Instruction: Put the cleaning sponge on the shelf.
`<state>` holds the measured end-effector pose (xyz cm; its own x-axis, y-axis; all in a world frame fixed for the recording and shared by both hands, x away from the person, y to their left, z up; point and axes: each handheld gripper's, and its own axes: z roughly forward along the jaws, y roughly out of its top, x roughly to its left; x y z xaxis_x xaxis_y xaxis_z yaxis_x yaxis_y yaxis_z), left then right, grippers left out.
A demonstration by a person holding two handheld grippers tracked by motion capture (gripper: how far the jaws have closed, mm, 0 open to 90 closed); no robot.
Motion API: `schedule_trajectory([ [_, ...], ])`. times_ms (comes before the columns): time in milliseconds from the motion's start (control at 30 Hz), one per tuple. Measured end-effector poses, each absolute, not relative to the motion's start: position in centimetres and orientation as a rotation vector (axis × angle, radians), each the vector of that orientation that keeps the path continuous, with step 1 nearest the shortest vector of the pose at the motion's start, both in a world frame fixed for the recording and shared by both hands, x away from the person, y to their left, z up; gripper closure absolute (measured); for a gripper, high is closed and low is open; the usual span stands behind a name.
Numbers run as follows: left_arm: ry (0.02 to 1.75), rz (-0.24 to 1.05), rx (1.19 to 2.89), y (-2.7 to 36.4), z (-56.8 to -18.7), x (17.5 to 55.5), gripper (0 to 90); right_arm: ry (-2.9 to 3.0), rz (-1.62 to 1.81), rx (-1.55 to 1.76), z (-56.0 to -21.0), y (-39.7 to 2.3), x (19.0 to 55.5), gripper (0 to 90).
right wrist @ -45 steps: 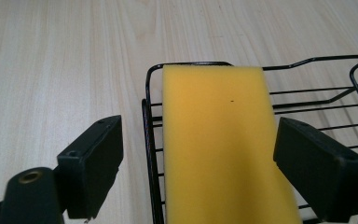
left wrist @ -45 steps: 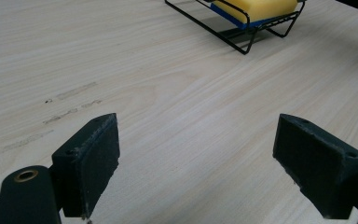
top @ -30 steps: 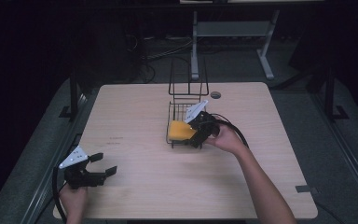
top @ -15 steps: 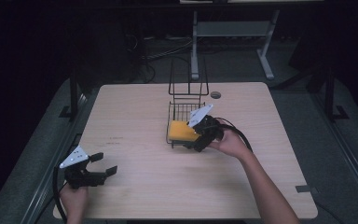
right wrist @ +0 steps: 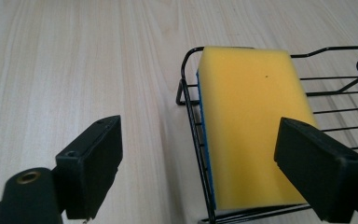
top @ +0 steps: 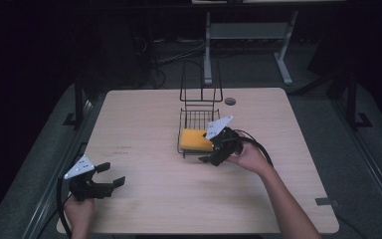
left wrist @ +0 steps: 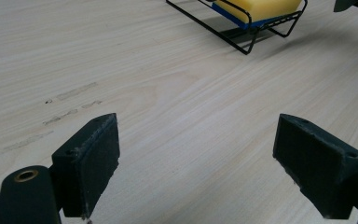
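Yellow sponge with blue underside [right wrist: 254,126]: lying flat in black wire rack [top: 199,130], at its front end.
Right claw [top: 218,151]: jaws wide apart, empty, just beside rack front.
Left claw [top: 104,180]: jaws wide, empty, well apart from rack on pale wood table [top: 144,119].
Risk: one jaw looks set to catch the wire rim and drag the light rack.

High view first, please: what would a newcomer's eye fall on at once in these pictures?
The yellow sponge, bright against the dim room, lies in a black wire basket near the middle of the pale wooden table. The right gripper hovers open at the basket's near side, and the left gripper waits open at the table's near left corner.
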<state>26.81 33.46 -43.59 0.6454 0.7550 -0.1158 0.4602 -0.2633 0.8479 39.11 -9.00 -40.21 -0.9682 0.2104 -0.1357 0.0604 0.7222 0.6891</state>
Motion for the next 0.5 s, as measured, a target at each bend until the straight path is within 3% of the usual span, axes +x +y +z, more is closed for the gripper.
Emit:
schedule_trajectory([
  [500, 0.945, 0.382, 1.919, 33.2, -43.6, 26.6, 14.1, 2.733, 1.046, 0.256, -40.6, -11.4, 36.9, 15.0],
])
